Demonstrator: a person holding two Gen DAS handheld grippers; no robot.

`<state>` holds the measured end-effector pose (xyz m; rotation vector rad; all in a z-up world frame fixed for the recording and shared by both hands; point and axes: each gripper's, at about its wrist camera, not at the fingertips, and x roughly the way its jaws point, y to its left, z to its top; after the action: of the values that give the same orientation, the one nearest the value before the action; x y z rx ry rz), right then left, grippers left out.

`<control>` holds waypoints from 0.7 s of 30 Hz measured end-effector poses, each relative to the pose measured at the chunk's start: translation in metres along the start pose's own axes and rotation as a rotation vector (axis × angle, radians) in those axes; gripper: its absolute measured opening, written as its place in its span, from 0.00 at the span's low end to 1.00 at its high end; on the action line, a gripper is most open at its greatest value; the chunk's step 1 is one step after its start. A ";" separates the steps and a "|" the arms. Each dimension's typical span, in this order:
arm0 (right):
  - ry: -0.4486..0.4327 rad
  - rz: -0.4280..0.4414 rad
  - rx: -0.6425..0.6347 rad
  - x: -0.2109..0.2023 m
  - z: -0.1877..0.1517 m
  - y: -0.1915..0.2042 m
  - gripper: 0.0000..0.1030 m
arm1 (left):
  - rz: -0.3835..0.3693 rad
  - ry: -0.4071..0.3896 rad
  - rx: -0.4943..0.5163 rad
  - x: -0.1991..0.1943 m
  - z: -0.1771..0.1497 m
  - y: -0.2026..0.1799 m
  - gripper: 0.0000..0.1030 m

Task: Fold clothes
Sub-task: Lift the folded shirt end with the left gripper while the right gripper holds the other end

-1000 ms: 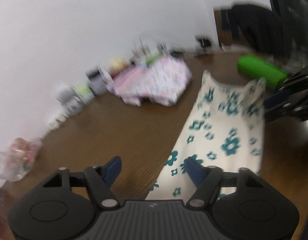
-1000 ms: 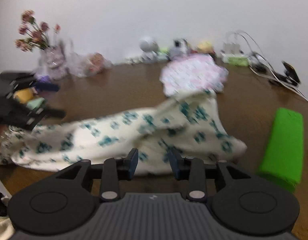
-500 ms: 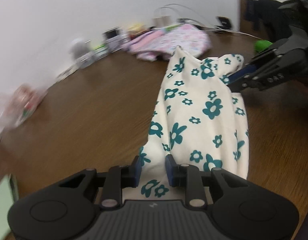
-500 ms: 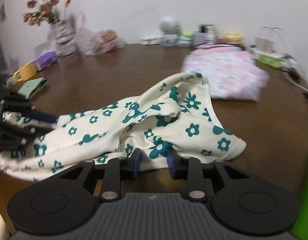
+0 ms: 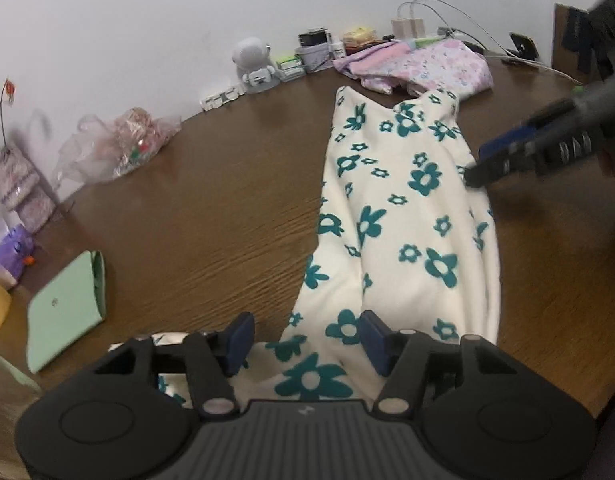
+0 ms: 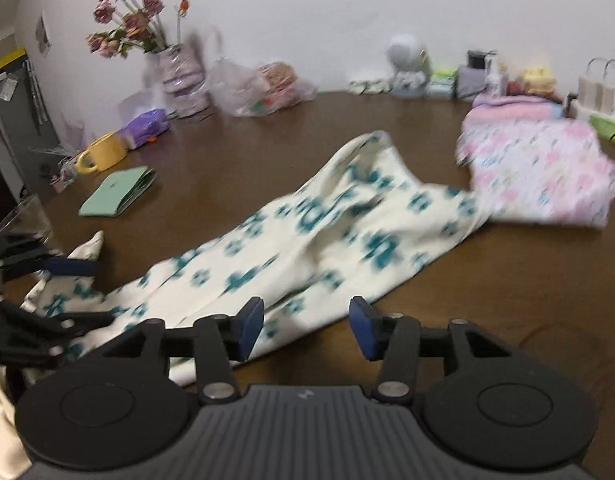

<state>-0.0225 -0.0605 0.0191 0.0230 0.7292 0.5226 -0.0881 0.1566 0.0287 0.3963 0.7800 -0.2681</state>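
While both claws stand with their fingers apart and hold nothing, the flowered garment [image 5: 403, 208] lies stretched in a long strip on the brown surface [image 5: 211, 216]. The left claw [image 5: 305, 338] hovers over its near end, and the right claw [image 6: 306, 328] over its side edge. Beyond the garment's far end sits a pink folded pile [image 6: 543, 168], touching it. I judge the cloth is laid out between folds; the next grasp needs both claws closing on edges or corners.
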 end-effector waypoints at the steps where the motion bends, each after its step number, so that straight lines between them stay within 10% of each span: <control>1: 0.007 -0.016 -0.033 0.006 -0.001 0.007 0.40 | -0.004 0.004 -0.004 0.001 0.000 -0.001 0.33; 5: 0.017 -0.075 -0.063 0.030 0.020 -0.003 0.17 | 0.002 -0.013 -0.040 0.001 0.009 -0.011 0.00; 9: 0.024 -0.134 -0.083 0.053 0.042 -0.016 0.12 | 0.022 -0.052 -0.089 -0.008 0.018 -0.021 0.00; 16: 0.019 -0.144 -0.048 0.047 0.043 -0.027 0.17 | 0.055 -0.120 -0.174 -0.024 0.033 -0.038 0.58; 21: 0.009 -0.047 -0.050 0.019 0.018 -0.010 0.26 | 0.094 -0.023 -0.278 -0.008 0.013 -0.011 0.52</control>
<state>0.0057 -0.0572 0.0188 -0.0435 0.7236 0.4963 -0.0892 0.1420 0.0406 0.1668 0.7613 -0.0738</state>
